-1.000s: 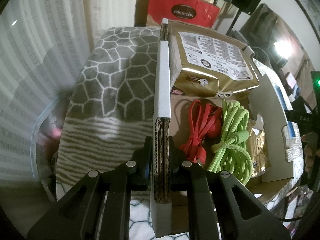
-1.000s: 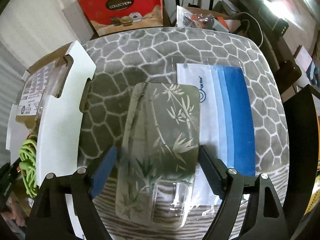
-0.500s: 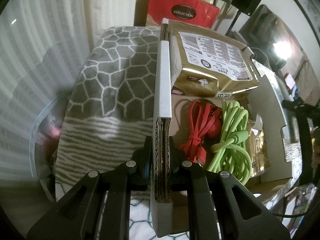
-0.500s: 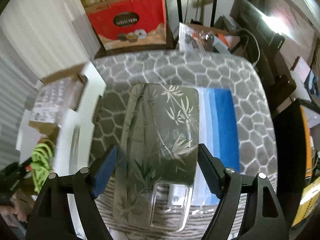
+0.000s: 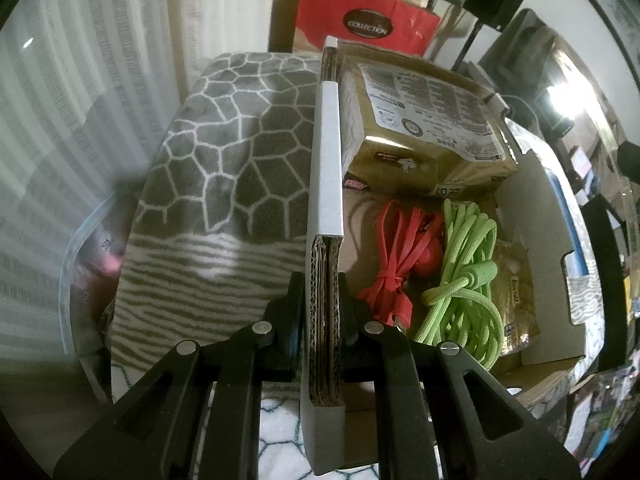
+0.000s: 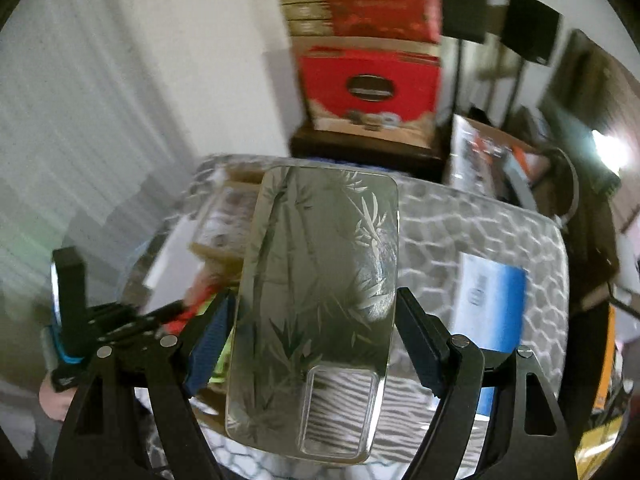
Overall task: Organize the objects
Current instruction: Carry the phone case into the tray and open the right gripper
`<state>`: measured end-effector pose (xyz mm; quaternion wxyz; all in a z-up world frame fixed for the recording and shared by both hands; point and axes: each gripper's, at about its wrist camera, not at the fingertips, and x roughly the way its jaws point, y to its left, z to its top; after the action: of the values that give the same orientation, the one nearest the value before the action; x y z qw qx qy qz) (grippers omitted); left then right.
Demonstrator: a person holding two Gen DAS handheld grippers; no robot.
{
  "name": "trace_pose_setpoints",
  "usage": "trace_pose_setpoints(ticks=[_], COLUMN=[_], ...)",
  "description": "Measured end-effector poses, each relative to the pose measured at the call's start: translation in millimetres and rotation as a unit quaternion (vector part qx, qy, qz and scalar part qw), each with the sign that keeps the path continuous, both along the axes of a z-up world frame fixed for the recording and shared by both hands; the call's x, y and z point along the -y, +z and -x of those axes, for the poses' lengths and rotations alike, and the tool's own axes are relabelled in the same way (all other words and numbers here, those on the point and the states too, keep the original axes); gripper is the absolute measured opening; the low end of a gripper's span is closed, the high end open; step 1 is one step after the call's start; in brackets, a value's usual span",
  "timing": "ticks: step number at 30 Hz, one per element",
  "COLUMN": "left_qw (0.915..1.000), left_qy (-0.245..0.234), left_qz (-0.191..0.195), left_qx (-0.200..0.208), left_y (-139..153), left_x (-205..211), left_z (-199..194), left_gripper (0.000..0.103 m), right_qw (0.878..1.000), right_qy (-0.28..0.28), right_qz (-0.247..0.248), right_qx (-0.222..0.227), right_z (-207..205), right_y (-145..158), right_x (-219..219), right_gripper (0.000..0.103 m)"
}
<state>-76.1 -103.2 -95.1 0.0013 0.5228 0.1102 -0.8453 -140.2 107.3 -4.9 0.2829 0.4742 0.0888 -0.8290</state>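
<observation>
Right gripper (image 6: 314, 342) grips clear phone case (image 6: 316, 304), bamboo print, camera cutout; left gripper (image 5: 320, 312) clamped on cardboard box wall (image 5: 325, 280).

I note corrugated cardboard box wall (image 5: 325, 240), matt white outside, raw fluted edge. Blanket (image 5: 224, 184): soft fleecy cloth. Phone case (image 6: 316, 312): clear glossy plastic. Green cord (image 5: 466, 280): braided, matt.
</observation>
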Motion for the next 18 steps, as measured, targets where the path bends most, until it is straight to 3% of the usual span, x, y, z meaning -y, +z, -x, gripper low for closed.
trace_pose_setpoints(ticks=[10, 18], left_qw=[1.0, 1.0], left_qy=[0.001, 0.001], left_qz=[-0.001, -0.001], left_qx=[0.0, 0.0], left_y=[-1, -1], left_x=[0, 1], left_z=[1, 1], left_gripper=[0.011, 0.011], right_qw=[0.999, 0.998], right_qy=[0.045, 0.004], right_qz=[-0.001, 0.004], right_qx=[0.021, 0.057], right_z=[-10, -4], right_y=[-24, -54], right_x=[58, 75], right_gripper=[0.081, 0.081])
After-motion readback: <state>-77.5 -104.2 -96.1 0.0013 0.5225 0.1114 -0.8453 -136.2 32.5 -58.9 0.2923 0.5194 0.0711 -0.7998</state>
